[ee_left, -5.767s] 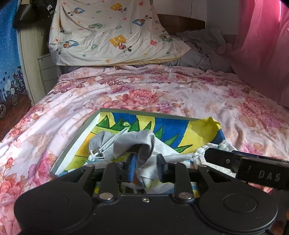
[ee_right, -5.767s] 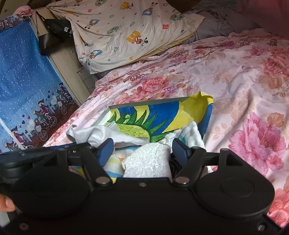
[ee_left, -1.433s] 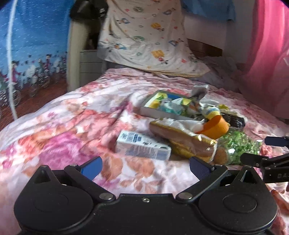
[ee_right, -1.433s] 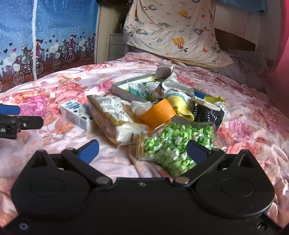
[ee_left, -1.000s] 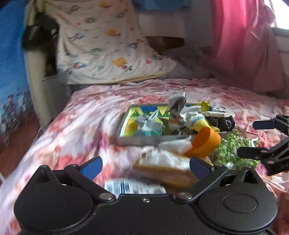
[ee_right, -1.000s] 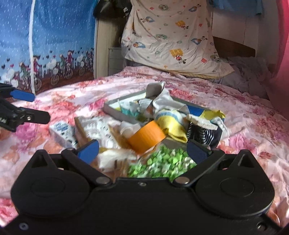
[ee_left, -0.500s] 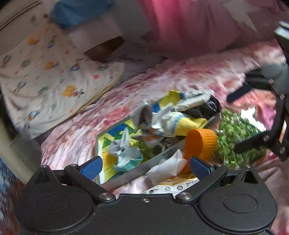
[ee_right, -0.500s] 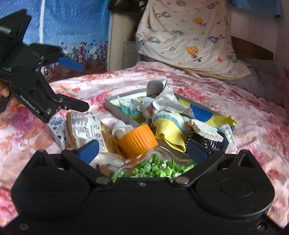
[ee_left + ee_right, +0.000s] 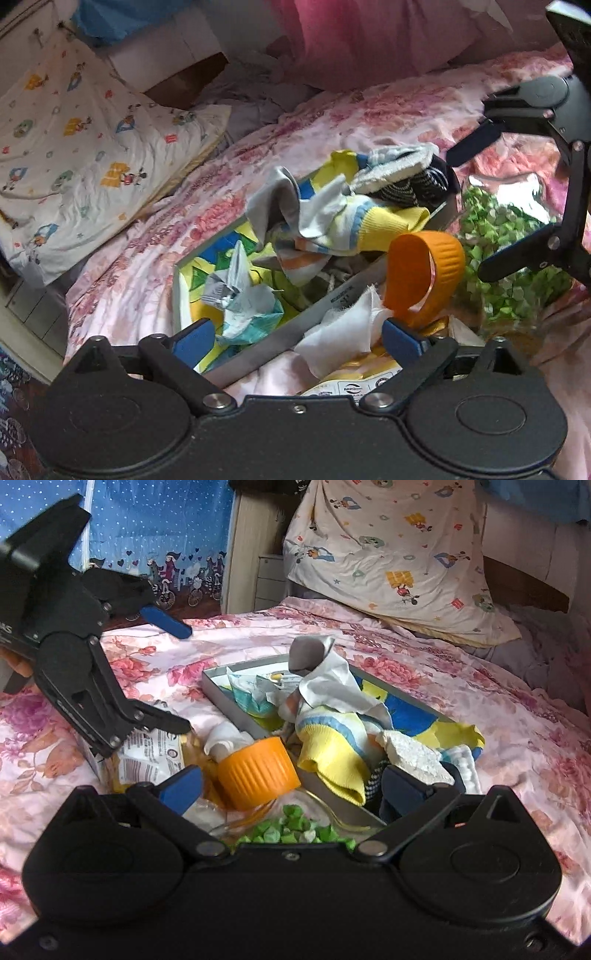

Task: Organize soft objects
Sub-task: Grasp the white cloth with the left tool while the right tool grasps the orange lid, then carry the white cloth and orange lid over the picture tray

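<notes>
A shallow grey tray point(image 9: 258, 352) with a blue-and-yellow printed bottom lies on the bed, also in the right wrist view point(image 9: 236, 703). It holds a pile of socks and cloths point(image 9: 332, 221) point(image 9: 332, 720), with a crumpled teal-and-white cloth point(image 9: 243, 310) at its near end. A white cloth point(image 9: 340, 328) lies just outside the tray's wall. My left gripper point(image 9: 295, 338) is open and empty, just above that wall. My right gripper point(image 9: 291, 784) is open and empty over the jar of green bits point(image 9: 295, 829). Each gripper shows in the other's view point(image 9: 476, 206) point(image 9: 188, 679).
A clear jar of green paper stars point(image 9: 509, 251) with an orange lid point(image 9: 424, 269) point(image 9: 258, 771) lies against the tray. A yellow snack packet point(image 9: 147, 757) and a small carton lie beside it. A cartoon pillow point(image 9: 391, 554) and a pink curtain point(image 9: 369, 37) stand behind the floral bedspread point(image 9: 517, 720).
My left gripper has swung right and come closer over the tray's near wall. My right gripper has moved in low over the jar. Both stay open.
</notes>
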`<state>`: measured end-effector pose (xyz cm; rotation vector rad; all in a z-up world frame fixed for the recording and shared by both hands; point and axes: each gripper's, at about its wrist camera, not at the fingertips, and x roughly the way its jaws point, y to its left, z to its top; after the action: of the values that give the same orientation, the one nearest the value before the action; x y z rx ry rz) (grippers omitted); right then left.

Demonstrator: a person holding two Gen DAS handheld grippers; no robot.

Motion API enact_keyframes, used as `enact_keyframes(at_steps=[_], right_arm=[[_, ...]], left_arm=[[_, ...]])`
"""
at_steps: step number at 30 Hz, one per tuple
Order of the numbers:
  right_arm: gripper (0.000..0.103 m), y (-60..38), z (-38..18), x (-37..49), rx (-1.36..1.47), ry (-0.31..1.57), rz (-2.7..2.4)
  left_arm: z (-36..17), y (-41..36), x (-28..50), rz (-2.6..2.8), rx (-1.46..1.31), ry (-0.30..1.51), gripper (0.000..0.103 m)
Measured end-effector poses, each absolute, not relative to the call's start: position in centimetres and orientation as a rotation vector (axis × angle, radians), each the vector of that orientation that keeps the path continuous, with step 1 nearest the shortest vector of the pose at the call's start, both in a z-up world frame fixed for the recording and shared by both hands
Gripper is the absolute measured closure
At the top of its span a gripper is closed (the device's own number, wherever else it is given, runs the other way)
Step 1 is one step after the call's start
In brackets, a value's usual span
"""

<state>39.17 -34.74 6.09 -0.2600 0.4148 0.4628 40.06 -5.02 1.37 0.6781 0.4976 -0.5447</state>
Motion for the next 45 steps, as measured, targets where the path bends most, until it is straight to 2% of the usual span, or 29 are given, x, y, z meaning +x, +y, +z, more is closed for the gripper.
enact_keyframes(at_steps=[6,10,11,12,13,18,23,26,31,37,45], right_arm=[[0.002,-33.5,5.5,40.3,-0.303,0.414,0.510],[0.015,-32.5,5.5,40.3,-0.337,0.398,0.534],[0.020,-32.2,5.5,40.4,-0.350,0.398,0.537],[0.030,-31.9,5.5,40.5,-0.364,0.399,0.539],[0.034,-31.7,5.4,40.7,-0.375,0.400,0.541],[0.039,-30.9,5.2,41.3,-0.417,0.419,0.558],[0.050,-30.6,4.9,41.0,-0.433,0.430,0.568],[0.057,-30.4,4.5,40.8,-0.446,0.438,0.561],[0.072,-30.6,4.5,40.8,-0.443,0.435,0.549],[0.084,-30.9,4.8,40.7,-0.451,0.429,0.557],[0.091,-30.9,6.6,39.6,-0.447,0.377,0.577]], left_arm=[[0.2,-5.6,41.2,-0.621,0.726,0.535,0.023],[-0.6,-6.2,41.8,-0.670,0.766,0.565,0.034],[-0.8,-6.4,42.0,-0.682,0.775,0.575,0.038],[-1.0,-6.6,42.1,-0.696,0.781,0.586,0.041],[-1.1,-6.8,42.2,-0.707,0.786,0.592,0.046],[-1.6,-7.3,42.5,-0.739,0.792,0.619,0.060],[-1.8,-7.4,42.7,-0.756,0.772,0.645,0.082],[-1.9,-7.2,42.9,-0.753,0.739,0.671,0.089],[-1.5,-6.9,43.1,-0.729,0.661,0.696,0.098],[-0.5,-5.9,43.1,-0.664,0.547,0.728,0.099],[2.1,-3.5,43.5,-0.588,0.205,0.842,0.101]])
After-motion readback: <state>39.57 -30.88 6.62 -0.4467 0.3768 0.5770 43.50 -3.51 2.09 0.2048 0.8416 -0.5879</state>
